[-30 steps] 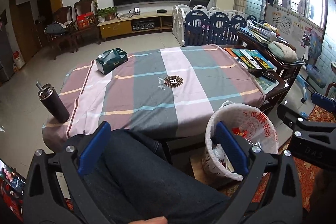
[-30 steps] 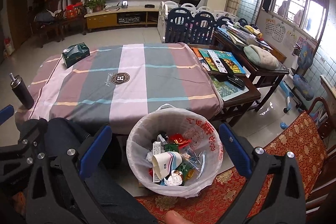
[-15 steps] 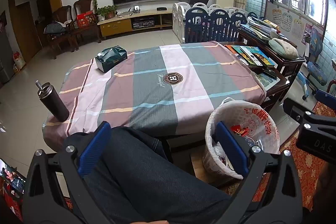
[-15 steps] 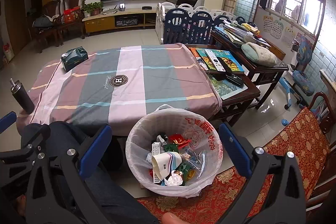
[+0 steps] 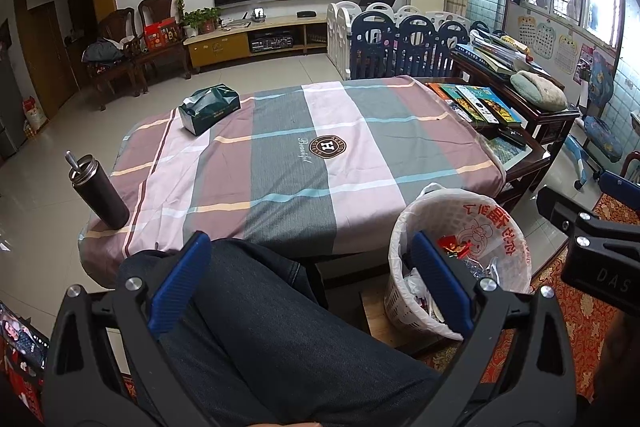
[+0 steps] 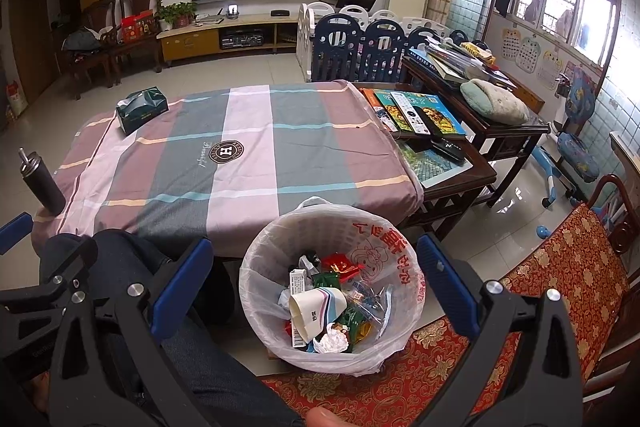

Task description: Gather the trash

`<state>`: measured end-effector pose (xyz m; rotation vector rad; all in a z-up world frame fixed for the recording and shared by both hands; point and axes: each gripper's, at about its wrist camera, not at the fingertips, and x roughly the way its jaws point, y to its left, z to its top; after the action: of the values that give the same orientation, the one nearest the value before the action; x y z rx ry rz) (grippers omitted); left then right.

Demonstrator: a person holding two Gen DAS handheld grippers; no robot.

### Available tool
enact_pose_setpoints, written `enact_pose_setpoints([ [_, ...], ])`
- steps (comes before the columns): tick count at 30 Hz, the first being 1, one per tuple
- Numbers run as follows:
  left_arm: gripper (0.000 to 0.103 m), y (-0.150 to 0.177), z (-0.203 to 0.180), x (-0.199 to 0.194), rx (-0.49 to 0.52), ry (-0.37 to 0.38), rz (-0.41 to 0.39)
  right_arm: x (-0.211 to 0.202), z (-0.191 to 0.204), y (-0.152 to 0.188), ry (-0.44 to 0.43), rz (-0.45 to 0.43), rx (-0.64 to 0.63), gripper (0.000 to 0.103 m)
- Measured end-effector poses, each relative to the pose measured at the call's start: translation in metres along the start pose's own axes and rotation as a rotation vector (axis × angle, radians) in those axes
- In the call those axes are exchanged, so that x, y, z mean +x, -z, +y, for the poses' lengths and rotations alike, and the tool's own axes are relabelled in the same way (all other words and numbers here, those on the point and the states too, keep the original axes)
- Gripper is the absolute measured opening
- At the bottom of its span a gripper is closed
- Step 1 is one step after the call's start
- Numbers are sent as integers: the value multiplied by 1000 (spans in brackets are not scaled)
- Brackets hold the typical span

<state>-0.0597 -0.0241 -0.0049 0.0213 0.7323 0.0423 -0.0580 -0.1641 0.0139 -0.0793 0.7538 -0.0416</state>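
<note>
A white bin lined with a plastic bag (image 6: 400, 263) (image 5: 496, 223) stands on the floor by the table's near right corner. Inside lie a paper cup (image 6: 316, 309), wrappers and a crumpled tissue (image 6: 332, 341). My right gripper (image 6: 312, 287) hovers over the bin, open and empty, its blue pads (image 6: 182, 283) wide apart. My left gripper (image 5: 310, 285) is open too, held above a person's dark trouser leg (image 5: 288, 339), left of the bin. The striped tablecloth (image 5: 304, 155) carries only a green tissue box (image 5: 210, 109) and a dark flask (image 5: 100, 193).
A dark wooden side table (image 6: 456, 147) with books and remotes adjoins the table's right end. A red patterned seat (image 6: 560, 275) lies to the right of the bin. Blue and white playpen fencing (image 6: 360, 43), chairs and a TV unit line the far side of the room.
Both views have drifted slightly; the bin and table sit a little higher in frame. Both grippers stay open and nothing on the table has moved.
</note>
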Motion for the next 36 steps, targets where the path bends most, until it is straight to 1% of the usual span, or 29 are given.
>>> enact_pose_setpoints([
  [27, 100, 2, -2, 1, 2, 1, 4, 4, 2, 6, -1, 14, 6, 99],
  [36, 100, 10, -6, 2, 4, 5, 8, 4, 1, 5, -2, 14, 6, 99],
])
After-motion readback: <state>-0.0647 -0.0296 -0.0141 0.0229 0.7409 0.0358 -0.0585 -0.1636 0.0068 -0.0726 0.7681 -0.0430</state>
